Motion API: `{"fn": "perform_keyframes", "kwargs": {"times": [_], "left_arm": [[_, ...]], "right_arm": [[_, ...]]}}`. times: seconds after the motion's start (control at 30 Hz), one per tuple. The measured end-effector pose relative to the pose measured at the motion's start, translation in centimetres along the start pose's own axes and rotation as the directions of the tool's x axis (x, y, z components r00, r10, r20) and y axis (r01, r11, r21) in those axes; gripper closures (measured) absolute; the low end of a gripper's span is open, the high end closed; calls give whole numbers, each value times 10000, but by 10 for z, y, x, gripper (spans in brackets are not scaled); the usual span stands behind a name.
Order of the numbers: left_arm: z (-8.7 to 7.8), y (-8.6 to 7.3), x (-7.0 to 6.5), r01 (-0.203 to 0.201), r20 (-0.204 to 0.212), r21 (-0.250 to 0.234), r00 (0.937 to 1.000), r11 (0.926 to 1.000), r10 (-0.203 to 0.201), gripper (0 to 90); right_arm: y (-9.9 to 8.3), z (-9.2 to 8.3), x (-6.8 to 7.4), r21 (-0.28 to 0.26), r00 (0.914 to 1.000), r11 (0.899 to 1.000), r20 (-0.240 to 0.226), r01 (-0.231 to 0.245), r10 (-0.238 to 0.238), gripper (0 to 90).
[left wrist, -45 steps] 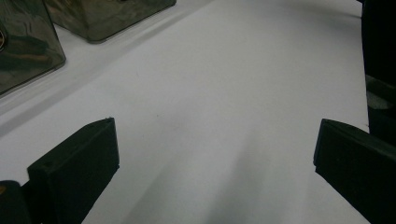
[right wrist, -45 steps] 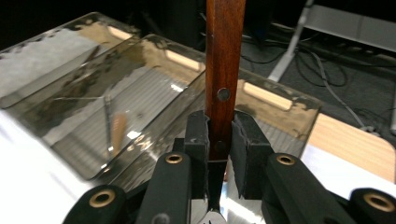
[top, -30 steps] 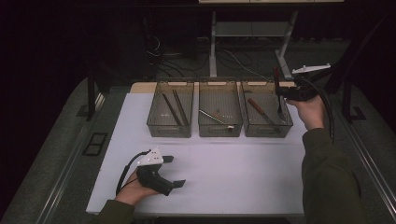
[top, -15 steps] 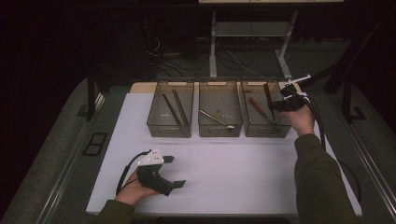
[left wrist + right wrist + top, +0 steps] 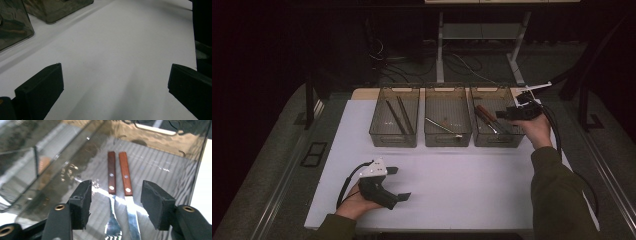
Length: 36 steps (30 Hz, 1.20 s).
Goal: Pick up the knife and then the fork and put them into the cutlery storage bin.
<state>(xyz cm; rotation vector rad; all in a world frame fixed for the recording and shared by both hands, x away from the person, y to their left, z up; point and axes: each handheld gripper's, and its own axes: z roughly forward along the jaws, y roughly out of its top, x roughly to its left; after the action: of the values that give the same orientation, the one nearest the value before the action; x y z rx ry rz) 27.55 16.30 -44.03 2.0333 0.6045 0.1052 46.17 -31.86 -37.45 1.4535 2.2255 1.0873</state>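
- Over the clear plastic bin on the right (image 5: 497,139), my right gripper (image 5: 116,205) hangs low, its jaws pointing down into the bin.
- Its jaws have just been opening. Now they stand wide, with nothing pressed between them.
- Below them lie the fork with a brown wooden handle (image 5: 111,192) and the knife with a brown wooden handle (image 5: 126,195), side by side on the bin floor. I think the fork was just let go, so it sits with its match.
- Two dark sticks (image 5: 399,116) lie in the left clear bin (image 5: 394,140), and a shiny metal piece (image 5: 439,125) lies in the middle clear bin (image 5: 448,140). Each kind seems to get its own bin.
- My left gripper (image 5: 394,182) rests on the white table (image 5: 462,180), near me and well apart from the bins. Its jaws are wide and hold nothing, because it is just waiting.
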Motion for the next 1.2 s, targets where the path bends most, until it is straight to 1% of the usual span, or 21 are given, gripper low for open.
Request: {"fn": "perform_keyframes", "kwargs": {"times": [0.1, 0.2, 0.27, 0.3, 0.37, 0.4, 0.47, 0.5, 0.57, 0.7, 0.8, 0.83, 0.87, 0.93, 1.03, 1.07, 1.13, 1.2], "left_arm": [[0, 0, 0, -24, -23, 13, 10000, 10000, 24, 0], [0, 0, 0, -53, -37, 60, 10000, 10000, 54, 0], [0, 0, 0, -44, -52, 55, 10000, 10000, 45, 0], [0, 0, 0, -36, -60, 32, 10000, 10000, 36, 0], [0, 0, 0, -44, -77, 27, 10000, 10000, 44, 0], [0, 0, 0, -45, -81, 65, 10000, 10000, 45, 0], [-1, 0, 0, -28, -92, 64, 10000, 10000, 28, 0], [-1, 0, 0, -19, -96, 54, 10000, 10000, 19, 0], [-1, -1, 0, -9, -103, 53, 9999, 10000, 9, 0], [0, 0, 0, -59, -86, 85, 9999, 9999, 60, 0], [-1, 0, 0, -46, -89, 65, 9999, 10000, 46, 0], [-1, 0, 0, -42, -88, 67, 10000, 10000, 42, 0], [-1, 0, 0, -49, -87, 78, 9999, 10000, 50, 0], [-1, 0, -1, -54, -109, 82, 9999, 10000, 55, 0], [-1, 0, -1, -38, -120, 65, 9999, 10000, 39, 0], [-1, 0, -1, -41, -120, 66, 9999, 10000, 41, 0], [-1, 0, -1, -44, -129, 77, 9999, 10000, 45, 0], [0, 0, -1, -39, -125, 80, 9999, 10000, 40, 0]], "right_arm": [[-4, -5, 2, -195, 9994, 9997, -303, 150, -156, 348], [-9, -12, 6, -410, 9987, 9983, -307, 404, -417, 312], [-11, -15, 7, -480, 9982, 9979, -395, 425, -445, 289], [-13, -17, 8, -548, 9984, 9975, -344, 439, -459, 283], [-17, -21, 11, -717, 9982, 9957, -52, 594, -599, 274], [-19, -23, 13, -810, 9976, 9944, -38, 684, -690, 267], [-24, -26, 16, -822, 9976, 9943, -119, 676, -688, 229], [-26, -28, 17, -868, 9974, 9937, -67, 711, -720, 211], [-30, -32, 21, -1008, 9969, 9919, -101, 771, -785, 203], [-38, -41, 30, -1451, 9964, 9874, -468, 634, -709, 178], [-46, -48, 38, -1711, 9945, 9827, -642, 703, -823, 176], [-49, -50, 41, -1806, 9937, 9802, -615, 814, -938, 169], [-52, -52, 43, -1861, 9930, 9786, -617, 874, -1004, 142], [-58, -55, 47, -1929, 9913, 9766, -723, 946, -1103, 141], [-68, -58, 53, -2014, 9901, 9733, -631, 1102, -1251, 141], [-72, -59, 54, -2019, 9890, 9730, -728, 1119, -1288, 141], [-78, -62, 58, -2079, 9884, 9716, -763, 1132, -1315, 141], [-85, -65, 62, -2160, 9858, 9701, -998, 1109, -1350, 140]]}}
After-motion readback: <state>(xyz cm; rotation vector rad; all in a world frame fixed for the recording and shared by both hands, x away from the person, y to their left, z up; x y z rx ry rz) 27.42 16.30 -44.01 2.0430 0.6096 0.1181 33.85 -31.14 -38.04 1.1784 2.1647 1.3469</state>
